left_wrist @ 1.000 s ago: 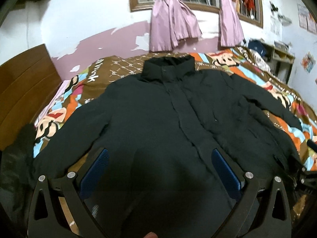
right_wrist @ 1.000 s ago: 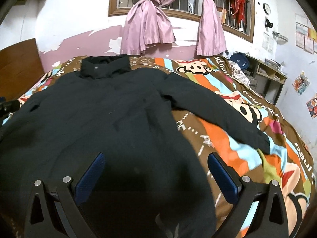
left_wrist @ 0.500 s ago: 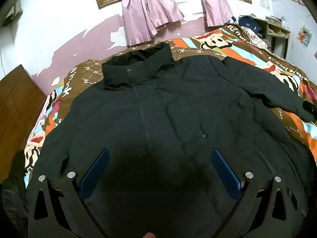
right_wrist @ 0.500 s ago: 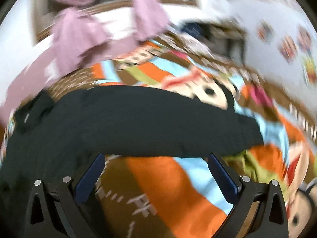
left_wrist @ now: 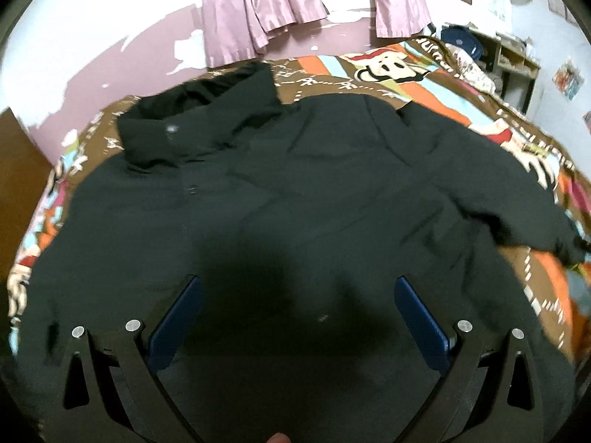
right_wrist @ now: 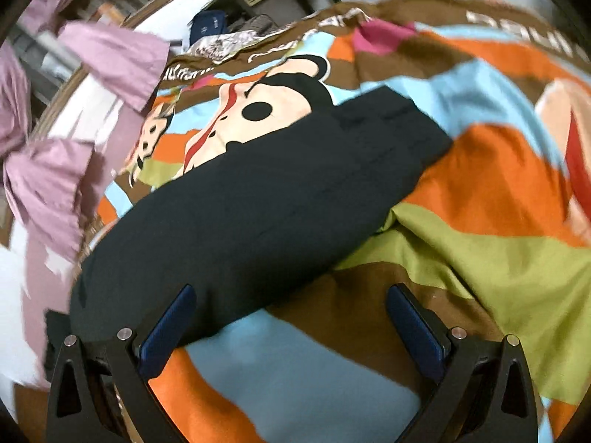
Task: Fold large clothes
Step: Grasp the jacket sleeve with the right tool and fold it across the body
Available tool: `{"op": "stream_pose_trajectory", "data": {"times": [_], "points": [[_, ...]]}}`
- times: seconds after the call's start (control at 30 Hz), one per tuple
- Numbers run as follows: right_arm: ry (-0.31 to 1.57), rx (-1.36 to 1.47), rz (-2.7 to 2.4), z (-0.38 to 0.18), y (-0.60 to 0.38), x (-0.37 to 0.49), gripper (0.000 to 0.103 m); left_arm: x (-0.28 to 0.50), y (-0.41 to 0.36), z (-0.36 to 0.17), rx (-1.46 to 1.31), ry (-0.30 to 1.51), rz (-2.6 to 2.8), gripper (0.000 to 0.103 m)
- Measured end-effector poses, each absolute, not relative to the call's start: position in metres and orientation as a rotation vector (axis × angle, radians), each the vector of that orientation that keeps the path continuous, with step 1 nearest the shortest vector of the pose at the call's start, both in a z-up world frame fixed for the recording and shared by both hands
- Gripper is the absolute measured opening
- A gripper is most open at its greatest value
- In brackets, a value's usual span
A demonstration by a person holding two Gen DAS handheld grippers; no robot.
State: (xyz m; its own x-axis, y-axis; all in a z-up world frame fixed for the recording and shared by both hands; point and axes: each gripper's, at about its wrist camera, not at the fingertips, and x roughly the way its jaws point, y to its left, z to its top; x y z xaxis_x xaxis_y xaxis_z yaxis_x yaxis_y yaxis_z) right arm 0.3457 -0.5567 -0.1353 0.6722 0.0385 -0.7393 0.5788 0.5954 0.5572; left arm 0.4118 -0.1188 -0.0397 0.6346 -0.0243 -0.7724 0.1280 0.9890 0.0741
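Note:
A large black jacket (left_wrist: 280,199) lies spread front-up on the bed, collar (left_wrist: 199,118) at the far side. Its right sleeve (left_wrist: 517,199) stretches out over the bedspread. My left gripper (left_wrist: 295,313) is open and empty, hovering over the jacket's body. In the right wrist view the sleeve (right_wrist: 266,206) runs diagonally, its cuff (right_wrist: 402,129) at upper right. My right gripper (right_wrist: 291,317) is open and empty above the sleeve's near edge and the bedspread; its left fingertip (right_wrist: 173,313) is over the black fabric.
A colourful cartoon-print bedspread (right_wrist: 498,192) covers the bed. Pink curtains (left_wrist: 258,11) hang on the far wall. A wooden headboard (left_wrist: 18,170) stands at left. Shelves with clutter (left_wrist: 513,59) stand beyond the bed's right side.
My left gripper has moved forward and to the right over the jacket's body. My right gripper has swung right and down toward the outstretched sleeve, tilting as it went.

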Motion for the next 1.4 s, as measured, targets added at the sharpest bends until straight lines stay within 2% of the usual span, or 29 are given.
{"op": "stream_pose_trajectory", "data": {"times": [0.17, 0.23, 0.37, 0.4, 0.47, 0.53, 0.57, 0.63, 0.73, 1.03, 1.4], "points": [[0.74, 0.993, -0.323, -0.149, -0.575, 0.349, 0.101, 0.428, -0.13, -0.035, -0.024, 0.843, -0.163, 0.101], [0.721, 1.032, -0.317, -0.155, -0.584, 0.351, 0.096, 0.438, -0.137, -0.039, -0.03, 0.85, -0.152, 0.101], [0.673, 1.097, -0.298, -0.158, -0.597, 0.351, 0.094, 0.452, -0.152, -0.058, 0.004, 0.901, -0.117, 0.101], [0.66, 1.108, -0.296, -0.158, -0.6, 0.351, 0.09, 0.456, -0.156, -0.065, 0.022, 0.923, -0.105, 0.101], [0.644, 1.12, -0.298, -0.158, -0.604, 0.352, 0.078, 0.46, -0.16, -0.078, 0.057, 0.959, -0.091, 0.101], [0.643, 1.134, -0.291, -0.16, -0.606, 0.353, 0.047, 0.464, -0.163, -0.09, 0.089, 0.999, -0.085, 0.101], [0.643, 1.155, -0.272, -0.163, -0.608, 0.354, 0.039, 0.464, -0.161, -0.092, 0.084, 0.997, -0.086, 0.101], [0.646, 1.204, -0.244, -0.171, -0.609, 0.356, 0.025, 0.463, -0.157, -0.092, 0.066, 1.0, -0.093, 0.101], [0.619, 1.223, -0.215, -0.171, -0.612, 0.355, 0.012, 0.462, -0.155, -0.091, 0.069, 1.0, -0.093, 0.101], [0.501, 1.059, -0.197, -0.117, -0.6, 0.349, 0.007, 0.454, -0.156, -0.087, 0.089, 1.001, -0.085, 0.101], [0.352, 0.498, -0.09, 0.015, -0.494, 0.332, 0.006, 0.42, -0.112, -0.045, 0.011, 0.996, -0.137, 0.101]]}}
